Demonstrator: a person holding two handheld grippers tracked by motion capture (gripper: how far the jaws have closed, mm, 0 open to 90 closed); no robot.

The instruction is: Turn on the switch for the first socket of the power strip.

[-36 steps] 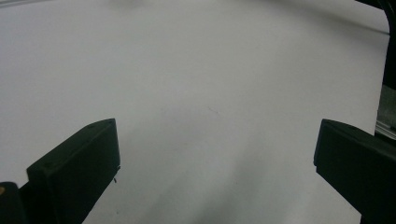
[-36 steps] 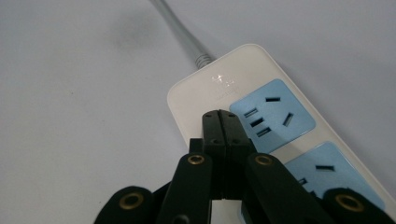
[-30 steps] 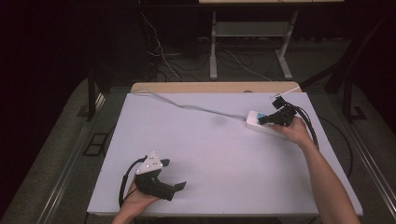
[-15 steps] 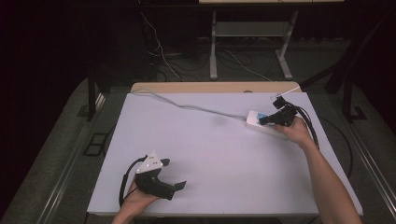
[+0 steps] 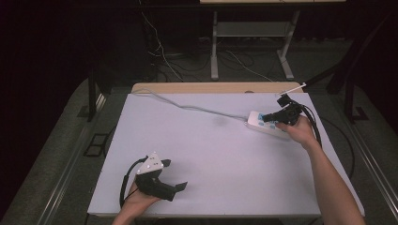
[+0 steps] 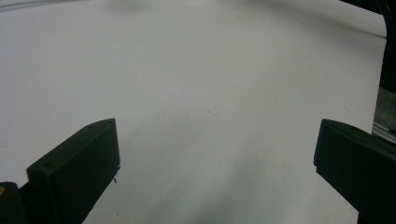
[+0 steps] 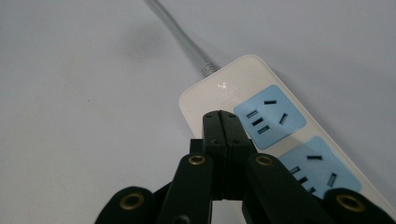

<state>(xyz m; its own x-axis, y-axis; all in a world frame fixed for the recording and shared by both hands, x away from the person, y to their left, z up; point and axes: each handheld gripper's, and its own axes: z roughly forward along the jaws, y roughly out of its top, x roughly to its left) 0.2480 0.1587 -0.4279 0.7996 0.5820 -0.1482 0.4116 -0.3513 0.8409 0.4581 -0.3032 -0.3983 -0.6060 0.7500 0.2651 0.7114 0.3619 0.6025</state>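
A white power strip with blue sockets lies at the right of the white table. Its grey cable runs off to the back left. My right gripper is shut, jaws pressed together with nothing between them. In the right gripper view its tips hover over the strip's cable end, beside the first socket; I cannot tell whether they touch it. My left gripper rests near the table's front left, held by a hand. Its jaws stand wide apart over bare tabletop.
A tan board borders the table's far edge. Behind it stand a metal stand and loose cables on the dark floor. Dark frame rails run along both sides of the table.
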